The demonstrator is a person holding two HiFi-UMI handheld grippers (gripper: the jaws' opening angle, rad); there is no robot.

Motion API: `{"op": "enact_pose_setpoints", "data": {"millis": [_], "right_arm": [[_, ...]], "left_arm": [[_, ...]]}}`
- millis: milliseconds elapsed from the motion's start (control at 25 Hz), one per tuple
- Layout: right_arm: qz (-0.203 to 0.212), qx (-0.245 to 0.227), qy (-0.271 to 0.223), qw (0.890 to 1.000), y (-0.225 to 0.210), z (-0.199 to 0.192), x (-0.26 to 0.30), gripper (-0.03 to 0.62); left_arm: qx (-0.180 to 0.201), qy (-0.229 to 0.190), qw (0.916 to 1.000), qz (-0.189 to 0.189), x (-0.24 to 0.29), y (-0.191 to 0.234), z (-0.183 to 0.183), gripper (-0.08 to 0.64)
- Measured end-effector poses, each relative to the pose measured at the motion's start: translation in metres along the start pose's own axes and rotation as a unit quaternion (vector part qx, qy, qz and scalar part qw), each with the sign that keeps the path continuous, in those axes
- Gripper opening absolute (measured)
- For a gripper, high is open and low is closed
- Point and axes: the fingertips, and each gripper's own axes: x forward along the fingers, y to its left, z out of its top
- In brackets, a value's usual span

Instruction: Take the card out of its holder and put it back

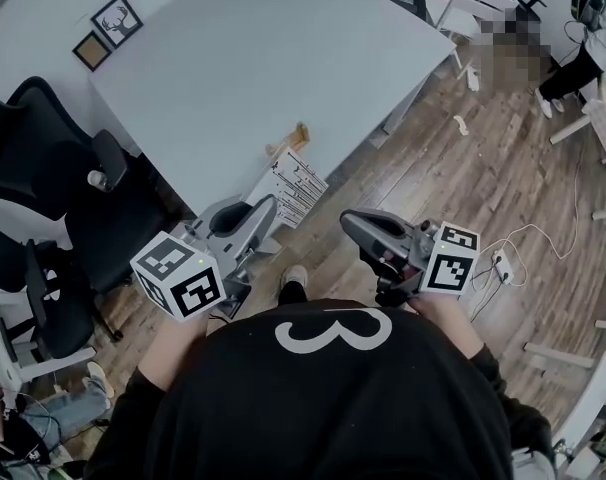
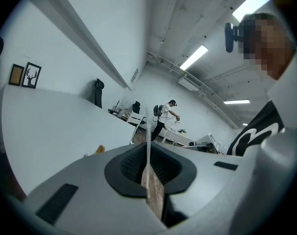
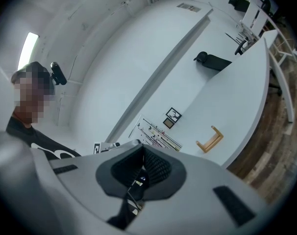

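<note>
A white card (image 1: 297,185) printed with small black figures is held over the table's near edge, with my left gripper (image 1: 270,208) shut on its lower end. In the left gripper view the card (image 2: 148,131) shows edge-on, a thin upright line pinched between the black pads. The small wooden holder (image 1: 289,140) stands without a card on the white table (image 1: 243,58), just beyond the card. The right gripper view shows the holder (image 3: 210,140) and the card (image 3: 156,135) farther off. My right gripper (image 1: 351,222) hovers over the floor right of the card, jaws together, holding nothing.
Black office chairs (image 1: 43,168) crowd the table's left side. Two small framed pictures (image 1: 108,30) lie at its far left corner. A white power strip with cables (image 1: 503,265) lies on the wood floor at right. A person (image 2: 163,115) works at a distant desk.
</note>
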Motion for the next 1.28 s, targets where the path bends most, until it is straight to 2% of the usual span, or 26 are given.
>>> {"op": "enact_pose_setpoints", "data": {"millis": [360, 640, 920, 1280], "right_arm": [[0.011, -0.006, 0.005, 1.0, 0.014, -0.011, -0.007, 0.011], [0.011, -0.007, 0.011, 1.0, 0.016, -0.014, -0.007, 0.011], [0.006, -0.009, 0.006, 1.0, 0.018, -0.013, -0.01, 0.011], [-0.003, -0.006, -0.002, 1.0, 0.012, -0.012, -0.011, 0.011]], "left_arm": [[-0.01, -0.006, 0.9999, -0.004, -0.013, -0.023, -0.015, 0.025], [-0.005, -0.007, 1.0, 0.002, -0.015, -0.023, -0.016, 0.025], [-0.023, -0.012, 0.9996, -0.005, -0.013, -0.023, -0.015, 0.025], [-0.01, -0.003, 0.9999, -0.01, -0.006, -0.018, -0.013, 0.025]]}}
